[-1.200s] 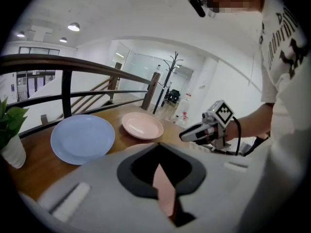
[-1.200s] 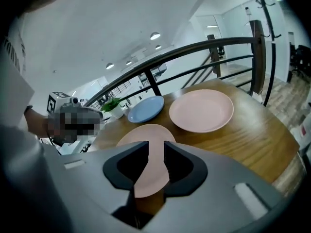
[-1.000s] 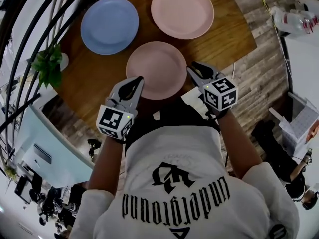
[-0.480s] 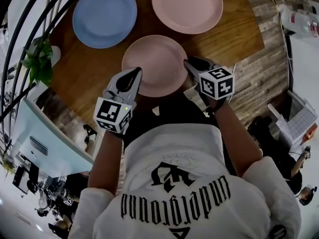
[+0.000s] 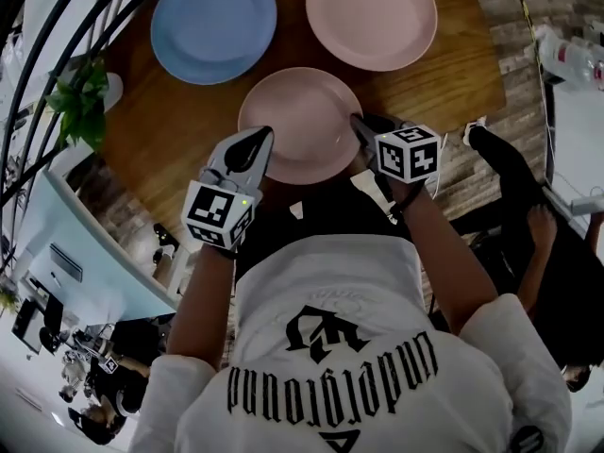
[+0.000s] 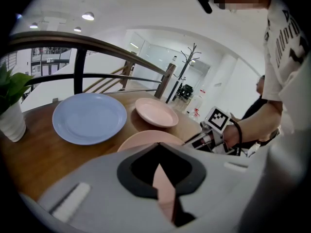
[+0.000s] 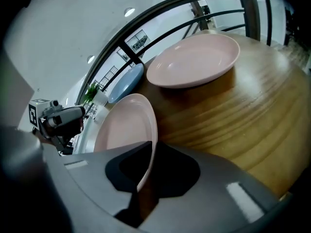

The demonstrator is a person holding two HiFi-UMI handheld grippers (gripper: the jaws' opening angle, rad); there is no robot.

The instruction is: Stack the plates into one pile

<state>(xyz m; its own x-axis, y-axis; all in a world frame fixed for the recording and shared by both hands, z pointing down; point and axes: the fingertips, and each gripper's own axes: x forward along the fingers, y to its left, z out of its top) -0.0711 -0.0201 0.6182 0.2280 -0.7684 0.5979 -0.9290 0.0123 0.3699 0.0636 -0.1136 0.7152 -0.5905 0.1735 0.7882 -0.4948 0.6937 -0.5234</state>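
Note:
Three plates lie on the round wooden table (image 5: 179, 130): a blue plate (image 5: 213, 25) at the back left, a far pink plate (image 5: 371, 17) at the back right, and a near pink plate (image 5: 300, 121) in front. My left gripper (image 5: 256, 140) sits at the near plate's left rim; the rim (image 6: 146, 139) fills the slit between its jaws, shut on it. My right gripper (image 5: 360, 124) is at the right rim. Its jaws have just been closing, with the plate's edge (image 7: 124, 127) between them.
A potted plant (image 5: 90, 111) stands at the table's left edge beside a curved dark railing (image 5: 57, 55). The table's front edge runs just under both grippers. A person in dark clothes (image 5: 528, 225) stands on the floor at the right.
Both grippers have sunk onto the near pink plate's rims, the right one more. The right jaws now stand narrower around the edge. A person in dark has come in at the right.

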